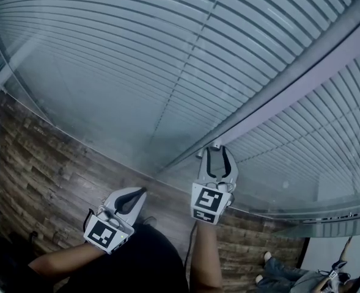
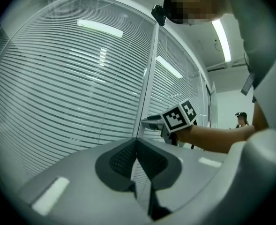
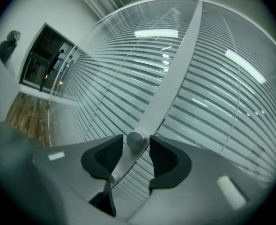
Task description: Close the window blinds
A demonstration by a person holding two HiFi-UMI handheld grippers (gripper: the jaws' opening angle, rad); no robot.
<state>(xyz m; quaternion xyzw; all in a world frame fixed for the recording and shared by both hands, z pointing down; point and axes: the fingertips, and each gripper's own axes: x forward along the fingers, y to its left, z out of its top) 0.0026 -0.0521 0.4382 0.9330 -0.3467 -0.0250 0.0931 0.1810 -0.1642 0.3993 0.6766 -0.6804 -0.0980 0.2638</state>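
Right gripper view: round metal knob (image 3: 136,139), judged stiff and slippery, best pinched across its rim, is straddled unpressed by the parted jaws of the right gripper (image 3: 136,140); the left gripper (image 2: 138,142) is seen shut and empty.

The glass-fronted blinds (image 1: 137,60) bar all passage ahead, and the frame post (image 1: 290,81) stands proud of them. A knob (image 3: 136,139) on the post fills most of the gap between the right gripper's (image 1: 218,150) parted jaws, seemingly with slim clearance on each side. Around the left gripper (image 1: 143,191), above the floor (image 1: 39,163), the air is free.
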